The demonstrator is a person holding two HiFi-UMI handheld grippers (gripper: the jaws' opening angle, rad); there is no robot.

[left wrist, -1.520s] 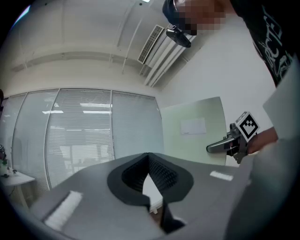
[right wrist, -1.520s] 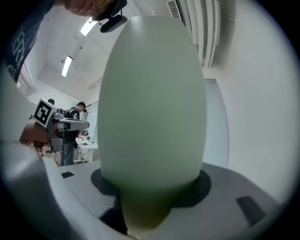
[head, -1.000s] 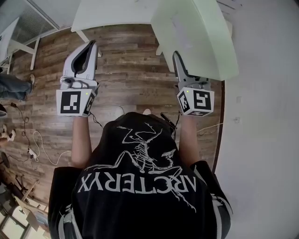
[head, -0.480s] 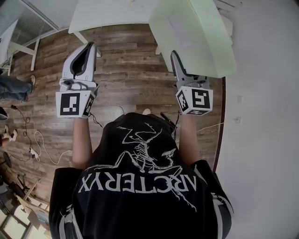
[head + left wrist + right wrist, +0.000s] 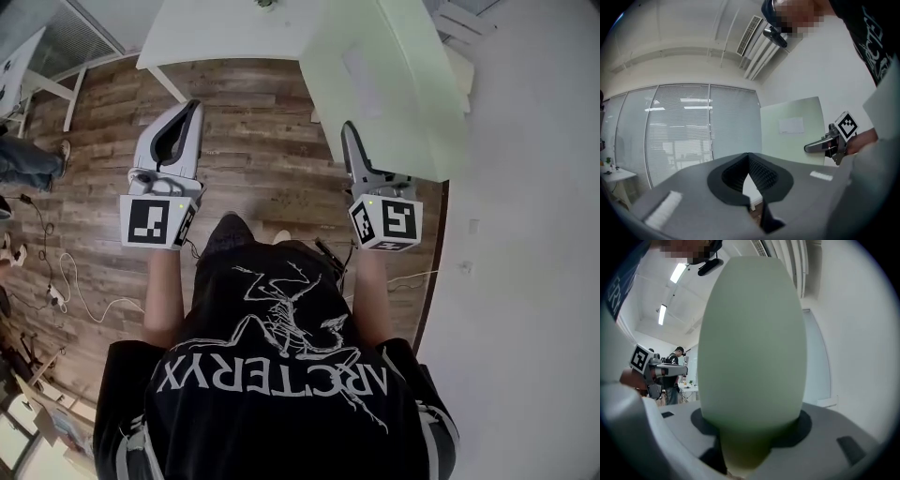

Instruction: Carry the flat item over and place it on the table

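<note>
The person stands with both forearms held forward and roughly level, elbows bent at the sides, one gripper in each hand. The left gripper point(image 5: 186, 111) points ahead over the wooden floor point(image 5: 262, 141), well apart from the right gripper point(image 5: 348, 133), whose marker cube sits at the near end, just ahead of the hand. Both point toward the white table point(image 5: 225, 33) at the far side of the floor.

The pale green board point(image 5: 394, 84) is in the air on the person's right, beside the white wall point(image 5: 525, 234). It rises from the right gripper's jaws up and away from the person. Seen from the head, its far part lies over the table's right corner; whether it touches the table cannot be told. A pale rectangular label shows on its broad face.

In the right gripper view the jaws stand wide and clamp the near edge of the board point(image 5: 752, 343), which fills the middle of the view. The left gripper view shows that gripper's jaws point(image 5: 749, 157) pressed together at the tips with nothing between them; the board point(image 5: 792, 129) and the right gripper point(image 5: 825, 145) show off to its side.

Another person point(image 5: 675, 376) stands in the background by a desk, and cables point(image 5: 66, 281) lie on the floor at the left.
</note>
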